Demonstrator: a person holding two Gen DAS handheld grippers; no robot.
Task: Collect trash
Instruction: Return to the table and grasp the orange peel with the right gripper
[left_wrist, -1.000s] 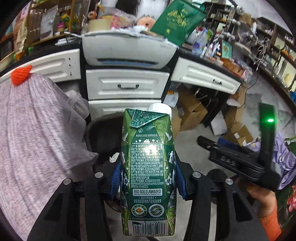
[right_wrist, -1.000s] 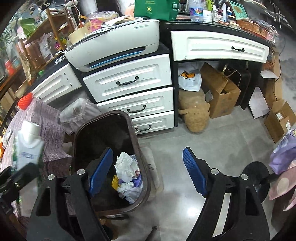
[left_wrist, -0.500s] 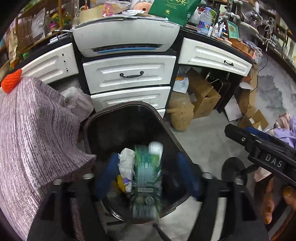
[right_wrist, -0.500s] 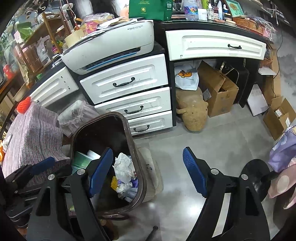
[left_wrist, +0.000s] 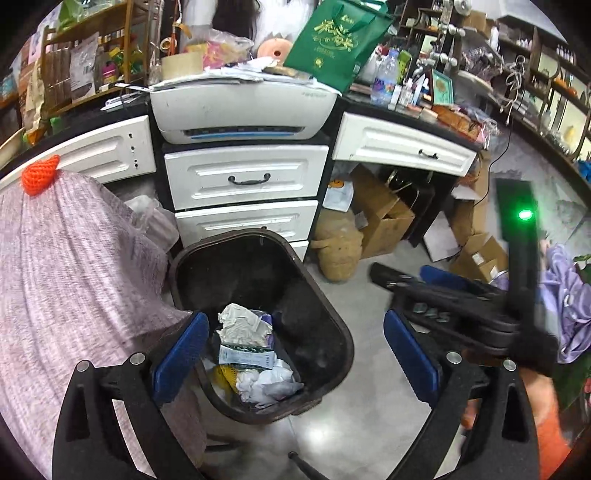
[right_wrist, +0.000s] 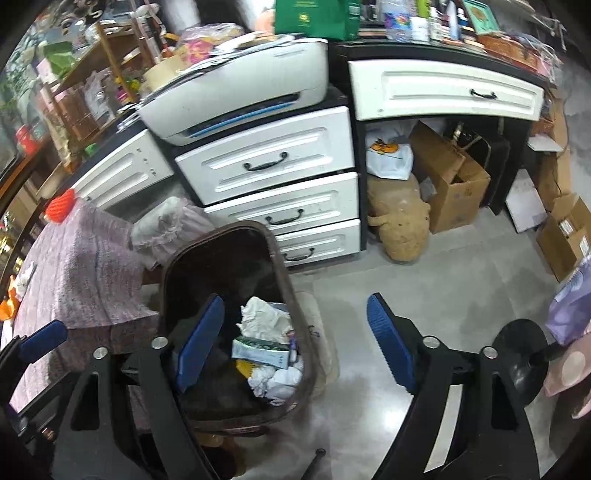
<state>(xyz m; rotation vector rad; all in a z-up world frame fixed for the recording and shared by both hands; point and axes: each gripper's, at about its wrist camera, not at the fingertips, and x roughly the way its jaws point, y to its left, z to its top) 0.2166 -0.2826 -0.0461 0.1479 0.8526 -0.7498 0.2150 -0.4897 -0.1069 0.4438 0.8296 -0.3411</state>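
Note:
A dark brown trash bin stands on the floor by the drawers. A green and white drink carton lies inside it on crumpled white paper and other litter. My left gripper hovers over the bin; its jaws are opening and nothing is between the blue pads. The right wrist view shows the same bin and carton at lower left. My right gripper is open and empty above the bin's right rim and the floor.
White drawers with a printer on top stand behind the bin. A table under mauve cloth borders it on the left. Cardboard boxes and a tan plush toy lie under the desk. Grey floor extends right.
The left gripper held the carton upright a second ago. Its jaws opened, the carton dropped into the bin, and it now lies there. The right gripper has stayed in place.

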